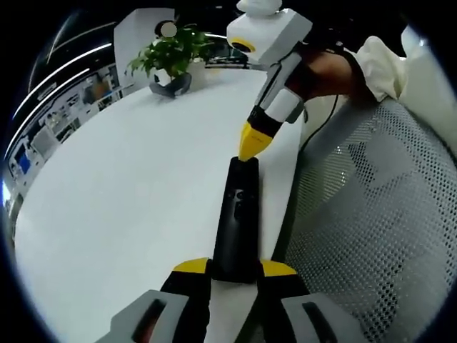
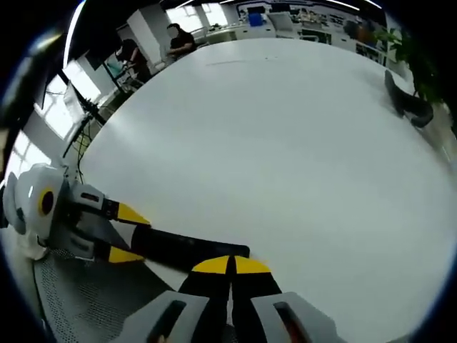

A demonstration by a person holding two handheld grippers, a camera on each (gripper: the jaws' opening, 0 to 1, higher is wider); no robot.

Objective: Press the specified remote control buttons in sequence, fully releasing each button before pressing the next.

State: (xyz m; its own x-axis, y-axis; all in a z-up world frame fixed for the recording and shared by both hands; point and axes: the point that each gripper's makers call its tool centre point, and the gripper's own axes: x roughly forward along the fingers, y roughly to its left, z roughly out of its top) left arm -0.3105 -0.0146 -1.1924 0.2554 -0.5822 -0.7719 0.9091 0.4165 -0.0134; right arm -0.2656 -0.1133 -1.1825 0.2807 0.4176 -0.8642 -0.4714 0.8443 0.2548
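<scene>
In the left gripper view, the left gripper (image 1: pixel 235 269) clamps the near end of the black remote (image 1: pixel 238 218) on the white counter (image 1: pixel 128 200), while the right gripper (image 1: pixel 250 146) touches its far end. In the right gripper view, the right gripper (image 2: pixel 230 264), jaws together and empty, meets the remote (image 2: pixel 187 249) beside the left gripper (image 2: pixel 132 233).

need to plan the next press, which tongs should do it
Right. The right tongs are shut to a point at the far end of the remote; the left tongs clamp its near end, steadying it on the table.

Left hand-held gripper (image 1: pixel 235 269) clamped, right hand-held gripper (image 2: pixel 230 265) closed
</scene>
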